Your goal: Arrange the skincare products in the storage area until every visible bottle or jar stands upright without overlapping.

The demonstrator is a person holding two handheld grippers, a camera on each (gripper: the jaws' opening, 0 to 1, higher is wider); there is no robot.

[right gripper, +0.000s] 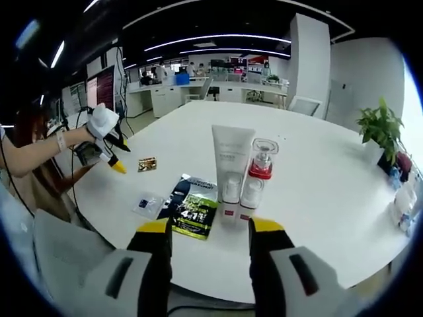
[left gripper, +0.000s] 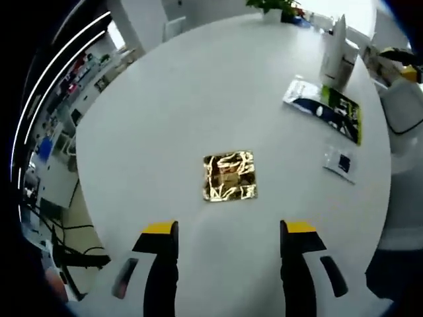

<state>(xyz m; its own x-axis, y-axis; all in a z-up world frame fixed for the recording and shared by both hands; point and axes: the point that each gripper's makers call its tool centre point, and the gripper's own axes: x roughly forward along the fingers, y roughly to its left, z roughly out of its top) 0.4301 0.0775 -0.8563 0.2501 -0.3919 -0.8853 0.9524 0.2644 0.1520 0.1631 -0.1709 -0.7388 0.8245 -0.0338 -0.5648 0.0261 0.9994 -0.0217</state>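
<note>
Big round white table [left gripper: 198,99] with the skincare stuff bunched near one edge. In the right gripper view, a white tube [right gripper: 230,173] standing upright cap-down, touching a clear bottle with a red collar [right gripper: 256,177] on its right, both just past the right gripper [right gripper: 210,234] — jaws apart, nothing between them, hovering at the table edge. Just left of the tube, a dark and green sachet [right gripper: 193,206] lying flat, then a small clear packet [right gripper: 147,203] beside that, and farther back a gold foil square [right gripper: 147,164] on its own. Off to the left, a person's gloved hand [right gripper: 102,125] holding the left gripper [right gripper: 116,164], yellow tips aimed down near the gold square. From the left gripper view, left gripper [left gripper: 229,232] also spread open and empty, gold foil square [left gripper: 229,176] flat on the table just ahead of the jaws — nothing blocking it. Sachet [left gripper: 325,107] and small packet [left gripper: 340,162] well off to the right, the white tube [left gripper: 338,54] upright beyond them, potted plant [left gripper: 276,8] at the far rim.
</note>
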